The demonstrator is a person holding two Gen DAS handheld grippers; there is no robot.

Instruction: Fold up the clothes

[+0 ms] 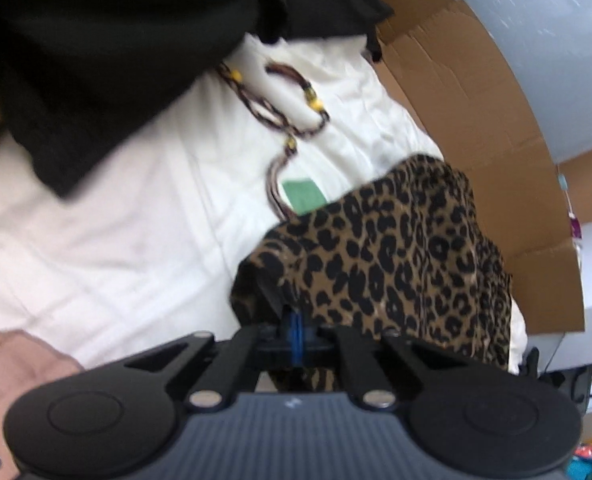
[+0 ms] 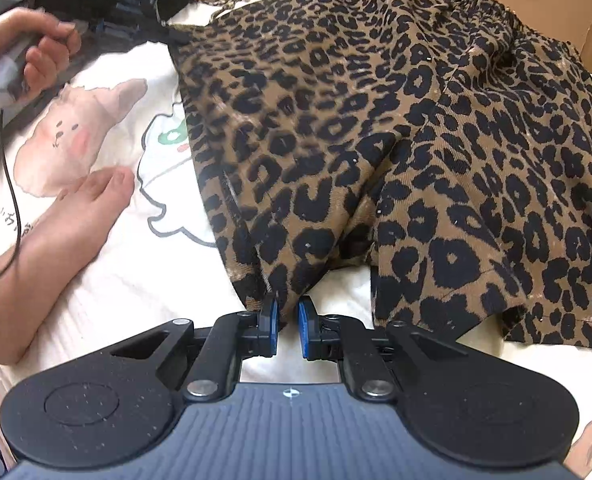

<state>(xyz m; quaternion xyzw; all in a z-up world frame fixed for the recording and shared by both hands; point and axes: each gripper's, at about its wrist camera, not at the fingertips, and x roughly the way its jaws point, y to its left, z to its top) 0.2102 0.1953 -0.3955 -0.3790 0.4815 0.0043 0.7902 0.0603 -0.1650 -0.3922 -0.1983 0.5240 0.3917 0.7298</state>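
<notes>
Leopard-print garment (image 2: 375, 128): spread on the white printed sheet (image 2: 108, 280) directly ahead of my right gripper (image 2: 287, 322), with its near hem reaching my fingertips and its far corner running out to my left gripper (image 1: 295, 330)

Left gripper: jaws fully together. In the left wrist view the blue pads are pressed flat against each other, and leopard fabric bunches over and around the fingertips, lifted clear of the sheet ahead of them. I judge a corner of the garment is pinched, though the cloth hides the exact bite

Right gripper: jaws stand narrowly apart. The hem edge sits at the tips of the fingers (image 2: 270, 316), but bare sheet shows through the gap between the pads, so I cannot confirm a grip there

Other items: a black garment (image 1: 108, 60) lies far ahead and to the left of my left gripper; a beaded cord (image 1: 280, 120) lies on the sheet between it and the leopard fabric; cardboard (image 1: 495, 140) stands to the right. A bare foot (image 2: 76, 216) rests on the sheet left of my right gripper

Risks from this state:
- If the left pinch holds only a thin edge, lifting may pull the fabric free
- If the right jaws are not biting, that corner will trail, giving a skewed fold
- Dragging the raised corner forward could snag the beaded cord
- The centre ridge of the cloth may crease into the fold
</notes>
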